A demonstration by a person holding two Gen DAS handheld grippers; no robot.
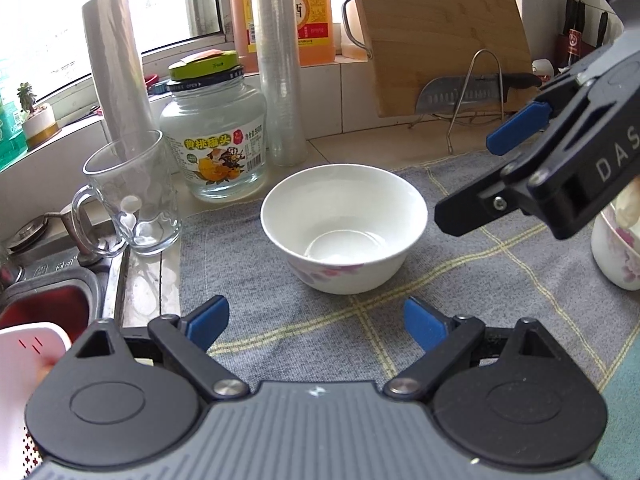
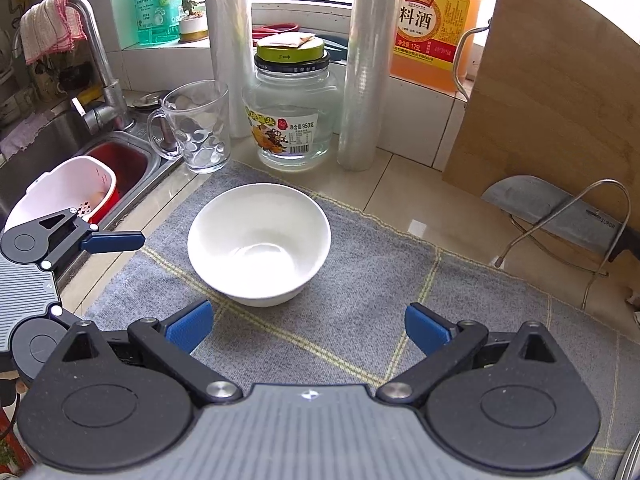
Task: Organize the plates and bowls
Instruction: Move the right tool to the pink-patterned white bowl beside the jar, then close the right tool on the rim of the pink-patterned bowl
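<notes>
- Left wrist view picks up a second bowl (image 1: 618, 252), pink flowers on its side, at the right edge of the grey cloth (image 1: 500, 280); the right wrist view doesn't reach it.
- Right wrist view has the tap (image 2: 98, 68) with a rag draped over it, the green bottle (image 2: 154, 4) on the sill and more of the sink (image 2: 120, 160); the left wrist view catches only the sink's corner.
- The white bowl (image 1: 344, 228) sits upright and empty on the cloth, in the open, straight ahead of both grippers.
- Behind it, a row: glass mug (image 2: 196, 128), clear jar (image 2: 292, 120) with a green lid, two rolls of film, one left of the jar (image 2: 226, 44), one right (image 2: 366, 68).
- Orange jug (image 2: 436, 24) on the sill, wooden cutting board (image 2: 560, 92) leaning up at right, cleaver (image 2: 556, 210) in a wire rack below it.
- A white tub (image 2: 64, 188) sits in the sink by the left gripper.
- Nothing stands between the bowl and either gripper.
- Left gripper (image 1: 316, 322): blue pads spread wide, nothing between them, short of the bowl's near side.
- Right gripper (image 2: 308, 326): spread just as wide, holding nothing, bowl just ahead; in the left view it hangs over the cloth to the bowl's right, clear of it.
</notes>
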